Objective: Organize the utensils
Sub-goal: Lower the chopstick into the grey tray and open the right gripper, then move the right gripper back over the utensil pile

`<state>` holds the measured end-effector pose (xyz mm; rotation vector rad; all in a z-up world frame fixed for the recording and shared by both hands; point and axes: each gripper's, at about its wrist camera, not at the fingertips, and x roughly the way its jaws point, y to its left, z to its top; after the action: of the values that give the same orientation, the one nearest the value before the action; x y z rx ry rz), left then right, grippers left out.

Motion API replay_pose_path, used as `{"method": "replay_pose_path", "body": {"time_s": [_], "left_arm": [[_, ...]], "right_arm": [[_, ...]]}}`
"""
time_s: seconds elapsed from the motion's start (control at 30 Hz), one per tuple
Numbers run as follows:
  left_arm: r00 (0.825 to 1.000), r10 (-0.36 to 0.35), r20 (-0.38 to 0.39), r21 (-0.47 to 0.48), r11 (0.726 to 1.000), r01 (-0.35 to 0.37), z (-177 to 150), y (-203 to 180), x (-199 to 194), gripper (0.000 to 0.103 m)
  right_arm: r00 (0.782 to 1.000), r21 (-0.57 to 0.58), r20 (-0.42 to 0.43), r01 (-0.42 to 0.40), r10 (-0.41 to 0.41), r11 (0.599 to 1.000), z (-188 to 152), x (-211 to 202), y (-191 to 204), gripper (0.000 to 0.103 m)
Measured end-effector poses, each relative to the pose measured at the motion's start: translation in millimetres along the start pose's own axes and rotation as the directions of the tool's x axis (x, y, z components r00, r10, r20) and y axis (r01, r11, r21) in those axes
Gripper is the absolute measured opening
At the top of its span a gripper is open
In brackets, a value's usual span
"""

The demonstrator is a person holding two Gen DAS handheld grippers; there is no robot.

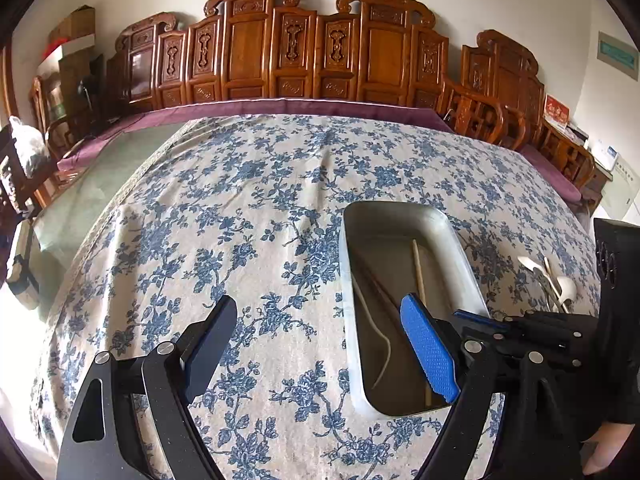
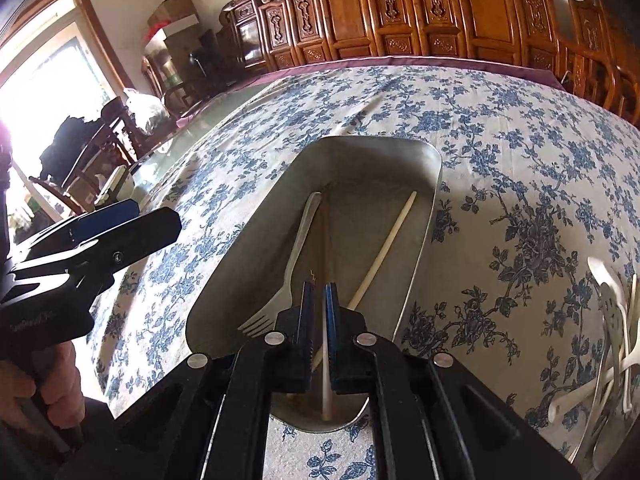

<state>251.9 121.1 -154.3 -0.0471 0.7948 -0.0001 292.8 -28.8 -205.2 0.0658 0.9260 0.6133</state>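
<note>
A metal tray (image 2: pixel 240 240) lies on the flowered tablecloth and also shows in the left wrist view (image 1: pixel 460 252). In it lie a fork (image 2: pixel 298 240), a pale chopstick (image 2: pixel 384 252) and a brown chopstick (image 2: pixel 325 232). My right gripper (image 2: pixel 319 292) hangs over the tray's near end, its jaws nearly closed on a thin pale chopstick (image 2: pixel 326 364) that runs between the pads. My left gripper (image 1: pixel 320 344) is open and empty over the cloth, left of the tray. A pile of white spoons and metal utensils (image 2: pixel 616 332) lies to the right of the tray.
The same pile (image 1: pixel 552 280) shows at the right in the left wrist view. Carved wooden chairs (image 1: pixel 304 48) line the table's far side. A glass tabletop strip (image 1: pixel 100 168) lies left of the cloth.
</note>
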Motion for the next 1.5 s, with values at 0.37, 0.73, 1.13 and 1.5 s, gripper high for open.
{"method": "replay_pose_path", "body": {"time_s": [0.37, 0.73, 1.13, 1.5], "left_arm": [[0.999, -0.048, 0.012, 0.035, 0.998, 0.048, 0, -32, -3, 0.081], [0.987, -0.158, 0.012, 0.131, 0.979, 0.155, -10, -100, -14, 0.081], [0.983, -0.181, -0.027, 0.231, 0.956, 0.183, -28, -142, -10, 0.081], [0.981, -0.188, -0.037, 0.245, 0.95, 0.191, -33, -149, -11, 0.081]], "right_arm": [[0.984, -0.068, 0.086, 0.159, -0.153, 0.985, -21, -90, -63, 0.028], [0.918, 0.041, 0.062, 0.391, -0.392, 0.92, -68, -149, -174, 0.044], [0.925, 0.05, -0.025, 0.379, -0.378, 0.924, -93, -123, -174, 0.044], [0.924, 0.058, -0.111, 0.374, -0.366, 0.926, -114, -108, -175, 0.044]]}}
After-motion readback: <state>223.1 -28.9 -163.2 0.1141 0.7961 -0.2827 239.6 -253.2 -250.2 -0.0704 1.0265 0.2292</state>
